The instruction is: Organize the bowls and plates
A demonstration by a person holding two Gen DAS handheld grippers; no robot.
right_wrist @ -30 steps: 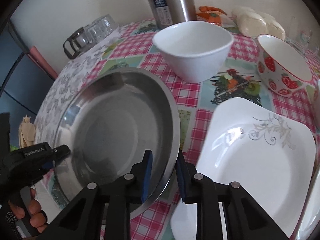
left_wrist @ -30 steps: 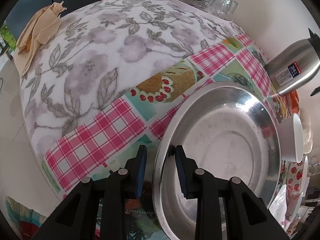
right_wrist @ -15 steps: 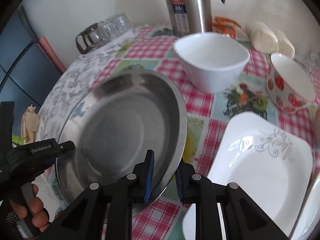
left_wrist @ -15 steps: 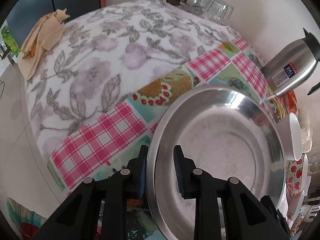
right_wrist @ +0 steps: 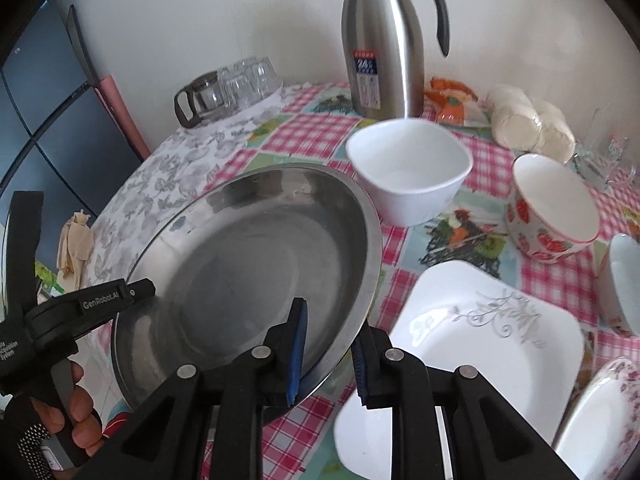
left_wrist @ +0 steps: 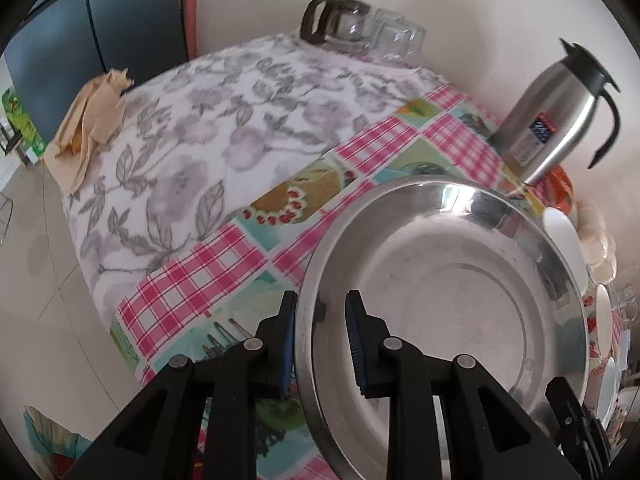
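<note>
Steel plate [right_wrist: 256,264] coming up off the checked tablecloth [right_wrist: 316,136], pinched at two sides.

Left gripper [left_wrist: 320,336] has just been closing narrow on the near rim; right gripper [right_wrist: 328,344] is clamping the opposite edge. Compared with a second ago, the plate is riding higher and tilting, clear of the square white plate [right_wrist: 480,336]. Lift looks under way; stacking probably follows.
</note>
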